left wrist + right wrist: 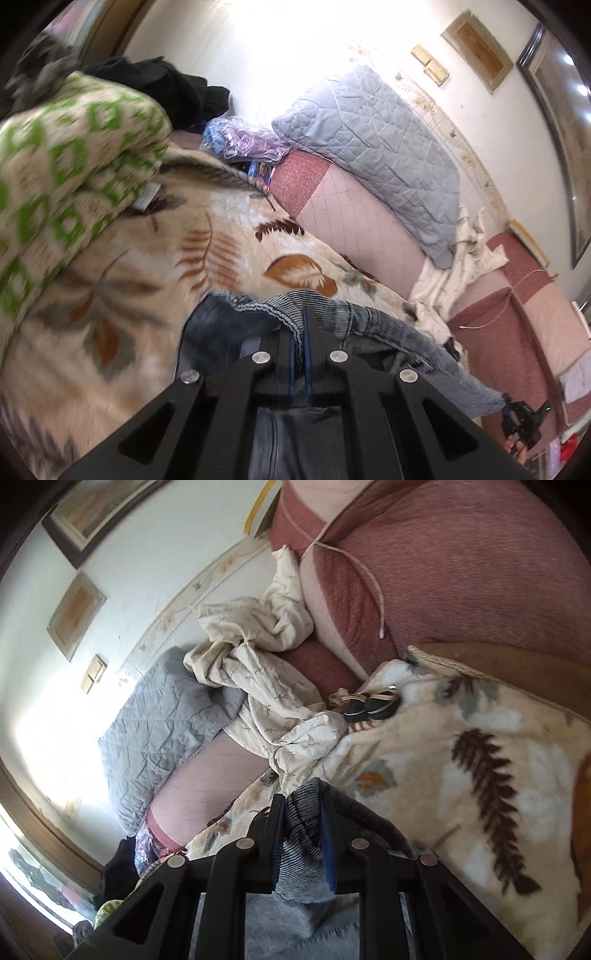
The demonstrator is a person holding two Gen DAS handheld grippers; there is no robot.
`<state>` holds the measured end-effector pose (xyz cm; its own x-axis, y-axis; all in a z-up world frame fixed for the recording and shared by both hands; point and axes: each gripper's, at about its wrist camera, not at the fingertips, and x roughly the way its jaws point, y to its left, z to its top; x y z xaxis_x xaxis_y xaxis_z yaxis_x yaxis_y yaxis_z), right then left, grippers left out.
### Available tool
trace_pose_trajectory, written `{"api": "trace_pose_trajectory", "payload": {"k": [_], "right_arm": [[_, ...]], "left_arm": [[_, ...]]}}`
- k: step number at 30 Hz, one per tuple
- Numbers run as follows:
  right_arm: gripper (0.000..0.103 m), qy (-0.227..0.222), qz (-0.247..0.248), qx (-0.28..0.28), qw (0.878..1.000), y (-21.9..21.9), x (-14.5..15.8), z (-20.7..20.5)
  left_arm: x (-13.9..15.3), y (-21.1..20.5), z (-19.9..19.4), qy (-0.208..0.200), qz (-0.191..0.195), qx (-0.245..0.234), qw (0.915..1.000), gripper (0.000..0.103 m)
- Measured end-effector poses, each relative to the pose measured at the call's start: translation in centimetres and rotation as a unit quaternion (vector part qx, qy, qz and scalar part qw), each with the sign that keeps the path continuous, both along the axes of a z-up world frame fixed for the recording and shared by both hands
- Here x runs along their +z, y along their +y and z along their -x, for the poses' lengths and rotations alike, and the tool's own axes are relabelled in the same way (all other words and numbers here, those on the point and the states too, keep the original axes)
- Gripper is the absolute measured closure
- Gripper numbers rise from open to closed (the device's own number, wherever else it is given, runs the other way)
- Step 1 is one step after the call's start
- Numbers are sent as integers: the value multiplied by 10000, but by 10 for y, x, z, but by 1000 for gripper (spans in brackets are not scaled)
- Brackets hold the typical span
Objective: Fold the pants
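While your left gripper (301, 328) pinched the jeans (388, 332) above the blanket (147, 258), your right gripper (301, 812) clamped their ribbed hem.

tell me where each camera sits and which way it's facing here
Left wrist: on the left gripper, looking along its fingers, shut on the jeans, across the leaf-print blanket toward the blue-grey pillow; the right gripper shows far right.
Right wrist: on the right gripper, also clamping the jeans, facing the cream cloth.
Shared: jeans, blanket, pillow, wall.
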<state>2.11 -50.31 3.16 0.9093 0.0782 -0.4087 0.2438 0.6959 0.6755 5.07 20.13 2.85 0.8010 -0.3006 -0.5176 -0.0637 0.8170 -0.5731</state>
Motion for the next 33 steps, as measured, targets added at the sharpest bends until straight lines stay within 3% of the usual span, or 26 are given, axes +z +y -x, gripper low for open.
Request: {"api": "trace_pose_trajectory", "payload": {"k": [3,9,14,23,33], "right_arm": [[84,-4,-231,-23,9997,-6,-11,33],[84,420,-512,62,9978,-14,-39,81],[84,748,-318,144,9966,-14,-50,106],[84,1157,-396,95,9924,-21,-73,121],[84,1303,-429,137,9904,-19,-79,128]], "left_arm": [[-9,3,32,35,69,-26,10000,100],[-37,-3,75,472,-16,-131,9988,100],[-45,-2,95,642,-99,-83,9979,99],[-49,3,115,792,-33,-40,9968,99],[-57,0,127,1049,-90,-19,9944,99]]}}
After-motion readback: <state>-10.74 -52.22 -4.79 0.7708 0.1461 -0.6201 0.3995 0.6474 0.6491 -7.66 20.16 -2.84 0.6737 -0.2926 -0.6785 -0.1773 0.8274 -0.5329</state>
